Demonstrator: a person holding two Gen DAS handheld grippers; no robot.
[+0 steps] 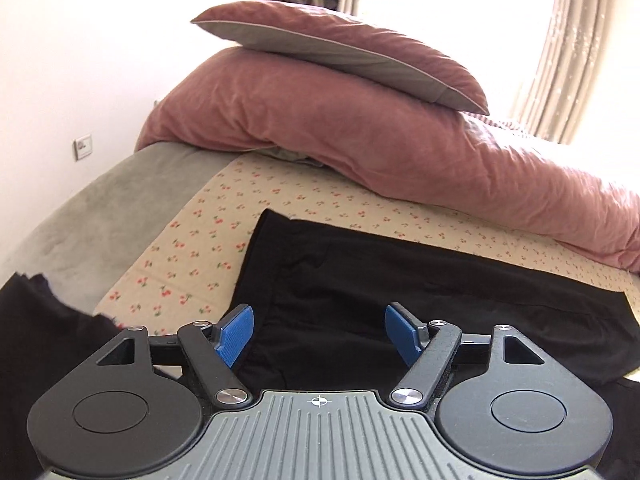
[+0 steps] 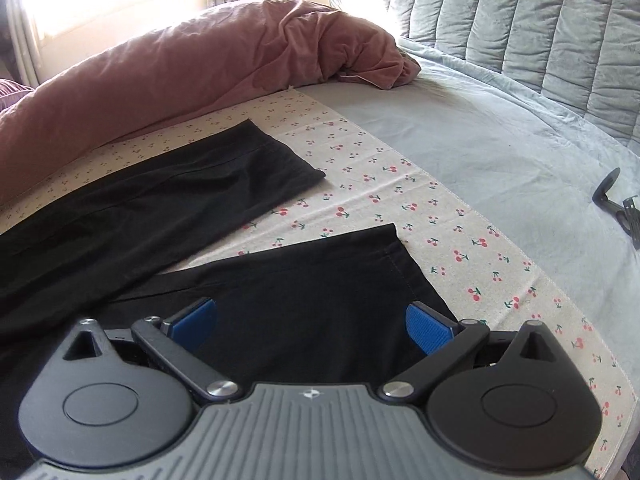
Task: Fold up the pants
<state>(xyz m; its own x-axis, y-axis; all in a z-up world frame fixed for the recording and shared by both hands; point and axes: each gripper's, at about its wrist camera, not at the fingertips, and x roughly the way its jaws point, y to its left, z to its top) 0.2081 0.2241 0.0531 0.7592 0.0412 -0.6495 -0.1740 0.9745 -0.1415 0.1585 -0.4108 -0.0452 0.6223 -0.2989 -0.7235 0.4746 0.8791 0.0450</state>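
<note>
Black pants (image 1: 420,292) lie flat on a cherry-print cloth (image 1: 192,248) on the bed. The left wrist view shows their waist end, with the waistband edge at the left. My left gripper (image 1: 320,330) is open and empty, just above the waist area. The right wrist view shows the two legs (image 2: 168,196) spread apart in a V, the near leg's hem (image 2: 400,256) just ahead. My right gripper (image 2: 312,322) is open and empty, hovering over the near leg.
A pink duvet (image 1: 400,140) with a pillow (image 1: 340,48) on top lies behind the pants. Another dark garment (image 1: 36,320) sits at the left. A grey sheet (image 2: 480,128) and quilted headboard (image 2: 520,20) lie to the right, with a small black object (image 2: 618,204) on the sheet.
</note>
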